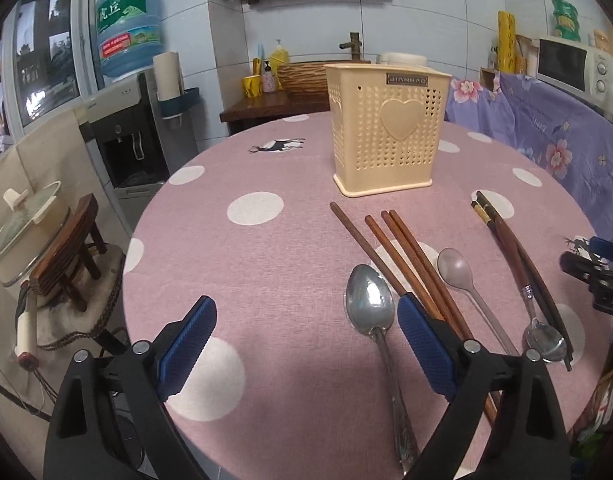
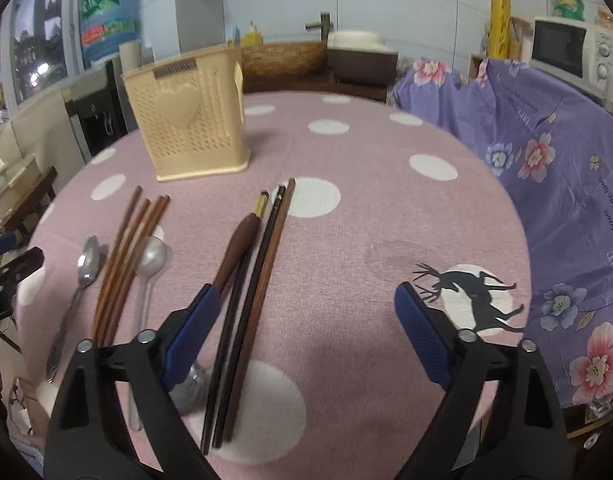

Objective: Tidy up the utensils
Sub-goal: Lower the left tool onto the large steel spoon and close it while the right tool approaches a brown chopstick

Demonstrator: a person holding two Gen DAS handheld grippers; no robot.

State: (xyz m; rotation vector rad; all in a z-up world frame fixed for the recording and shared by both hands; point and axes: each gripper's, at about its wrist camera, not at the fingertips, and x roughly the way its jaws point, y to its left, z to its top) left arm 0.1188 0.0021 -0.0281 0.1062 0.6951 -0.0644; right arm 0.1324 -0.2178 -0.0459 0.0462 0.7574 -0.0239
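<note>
A cream perforated utensil holder (image 1: 386, 128) (image 2: 190, 120) stands upright at the far side of the round pink dotted table (image 1: 266, 248). In front of it lie brown chopsticks (image 1: 402, 256) (image 2: 126, 256), a large steel spoon (image 1: 370, 304) (image 2: 86, 260), a clear-handled pale spoon (image 1: 456, 268) (image 2: 150, 260), dark chopsticks (image 2: 258, 296) and a wooden-handled spoon (image 1: 518, 264) (image 2: 236, 248). My left gripper (image 1: 306, 320) hangs open over bare cloth, its right finger beside the steel spoon. My right gripper (image 2: 306, 308) is open with the dark chopsticks between its jaws, untouched.
A purple floral cloth (image 1: 546, 132) (image 2: 546, 184) covers furniture right of the table. A microwave (image 2: 566, 48) sits behind it. A water dispenser (image 1: 126, 136) and a stool holding a pot (image 1: 30, 232) stand left. A sink counter (image 1: 290, 92) is behind the table.
</note>
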